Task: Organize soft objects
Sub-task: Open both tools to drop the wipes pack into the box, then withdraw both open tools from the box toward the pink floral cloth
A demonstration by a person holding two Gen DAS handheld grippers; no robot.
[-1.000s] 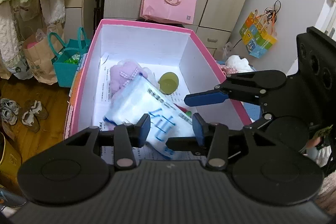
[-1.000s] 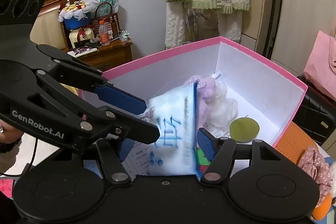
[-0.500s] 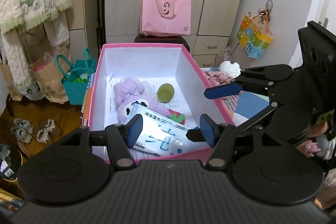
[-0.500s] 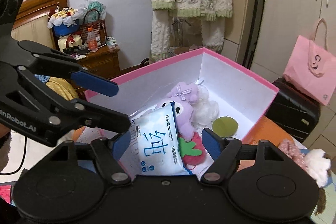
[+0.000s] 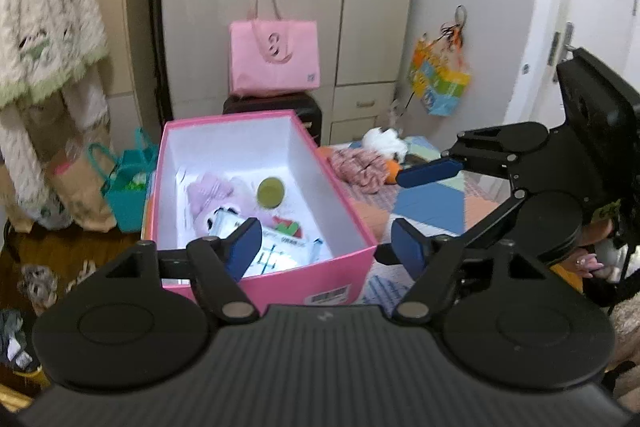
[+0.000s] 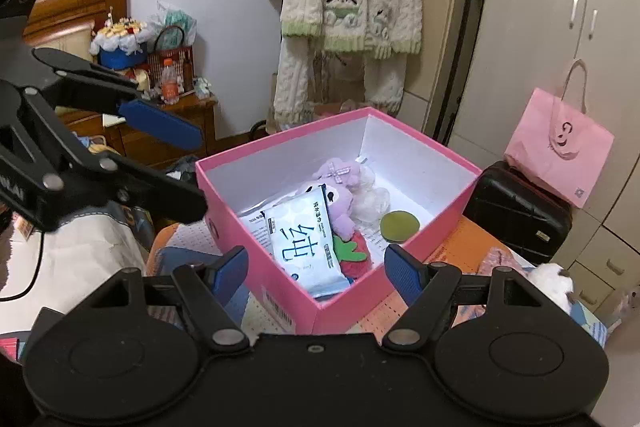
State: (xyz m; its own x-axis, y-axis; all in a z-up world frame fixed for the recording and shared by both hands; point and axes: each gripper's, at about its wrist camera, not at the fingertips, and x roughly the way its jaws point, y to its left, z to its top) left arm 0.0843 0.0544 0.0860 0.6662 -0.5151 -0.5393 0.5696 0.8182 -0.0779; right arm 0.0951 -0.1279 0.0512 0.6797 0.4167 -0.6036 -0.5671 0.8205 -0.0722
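On my left wrist view, the left gripper (image 5: pixel 326 245) has just been opening, its jaws now wide with nothing between them. Beyond it the pink box (image 5: pixel 280 277) holds the white wipes pack (image 5: pixel 280 253), a purple plush (image 5: pixel 210 189) and a green disc (image 5: pixel 270 191).

On my right wrist view, the right gripper (image 6: pixel 316 273) stands wide and empty. The wipes pack (image 6: pixel 306 241) lies inside the pink box (image 6: pixel 276 283), leaning on the purple plush (image 6: pixel 340 187), beside a red strawberry plush (image 6: pixel 356 255).

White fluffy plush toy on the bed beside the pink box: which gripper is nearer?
Right. The right gripper hovers at the pink cardboard box's near corner, the white fluffy plush toy just to its right; the left gripper sits off the box's opposite side.
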